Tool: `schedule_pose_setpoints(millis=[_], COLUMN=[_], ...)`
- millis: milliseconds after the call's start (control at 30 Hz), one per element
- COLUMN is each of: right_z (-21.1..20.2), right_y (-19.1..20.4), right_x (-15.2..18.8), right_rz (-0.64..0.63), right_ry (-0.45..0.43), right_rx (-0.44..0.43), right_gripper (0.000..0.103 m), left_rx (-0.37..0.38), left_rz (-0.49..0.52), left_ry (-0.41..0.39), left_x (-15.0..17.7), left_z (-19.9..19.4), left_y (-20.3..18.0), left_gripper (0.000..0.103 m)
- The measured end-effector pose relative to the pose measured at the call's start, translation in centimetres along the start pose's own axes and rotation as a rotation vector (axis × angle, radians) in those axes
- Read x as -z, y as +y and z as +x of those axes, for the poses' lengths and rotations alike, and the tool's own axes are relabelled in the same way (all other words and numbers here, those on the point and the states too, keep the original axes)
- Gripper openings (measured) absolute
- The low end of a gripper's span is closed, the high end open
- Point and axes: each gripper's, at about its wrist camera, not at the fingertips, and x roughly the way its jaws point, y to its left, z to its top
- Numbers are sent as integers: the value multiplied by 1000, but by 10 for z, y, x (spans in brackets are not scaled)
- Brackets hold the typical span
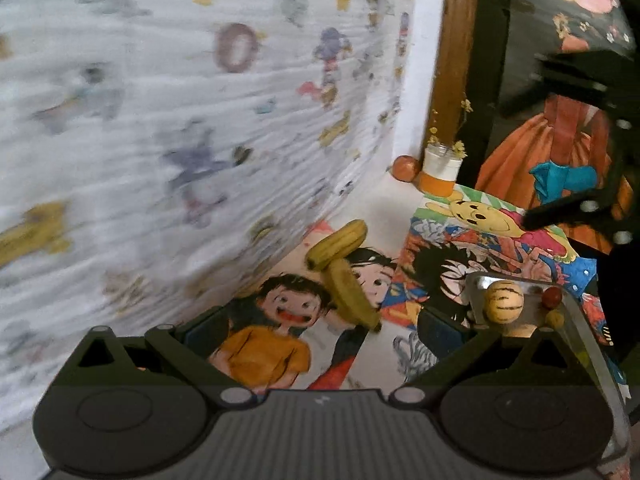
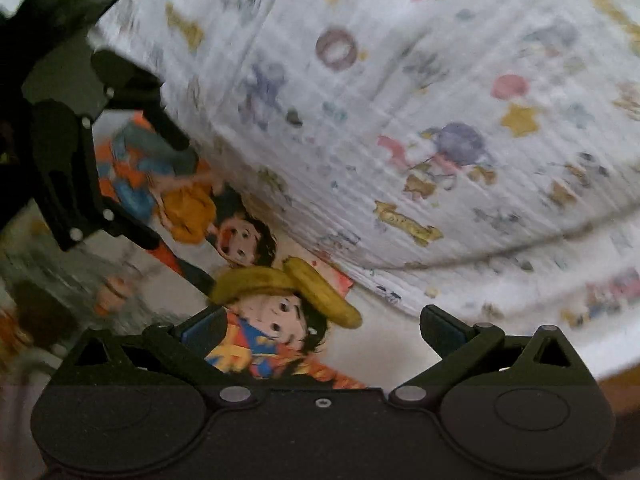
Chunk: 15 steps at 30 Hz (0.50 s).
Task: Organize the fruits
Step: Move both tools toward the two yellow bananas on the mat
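Note:
Two yellow bananas (image 1: 344, 268) lie crossed on the cartoon-printed table cover, just ahead of my left gripper (image 1: 320, 332), which is open and empty. A metal tray (image 1: 576, 320) at the right holds a striped yellow melon (image 1: 503, 302), a small red fruit (image 1: 553, 297) and a small brown fruit (image 1: 555, 318). An orange-red fruit (image 1: 406, 168) lies at the back by the wall. In the right wrist view the bananas (image 2: 288, 284) lie just ahead of my right gripper (image 2: 324, 330), open and empty. The left gripper (image 2: 80, 140) shows at upper left there.
A patterned white cloth (image 1: 200, 120) hangs close along the left. A white and orange jar with yellow flowers (image 1: 440, 168) stands at the back by a wooden frame (image 1: 452, 60). My right gripper (image 1: 592, 140) hangs at the upper right, above the tray.

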Motion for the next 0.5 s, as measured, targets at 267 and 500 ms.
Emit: schedule_pose_setpoints(millis=[267, 500], right_z=[83, 132], right_y=[-21, -13], right_x=[7, 18], right_rz=[-140, -251], right_ry=[58, 75], right_rx=[-37, -50], right_gripper=[102, 101], left_rx=[30, 60], left_rz=[-1, -33], left_ry=[46, 60], left_x=[-7, -8], left_z=[66, 101], left_y=[-2, -2], left_gripper=[103, 103])
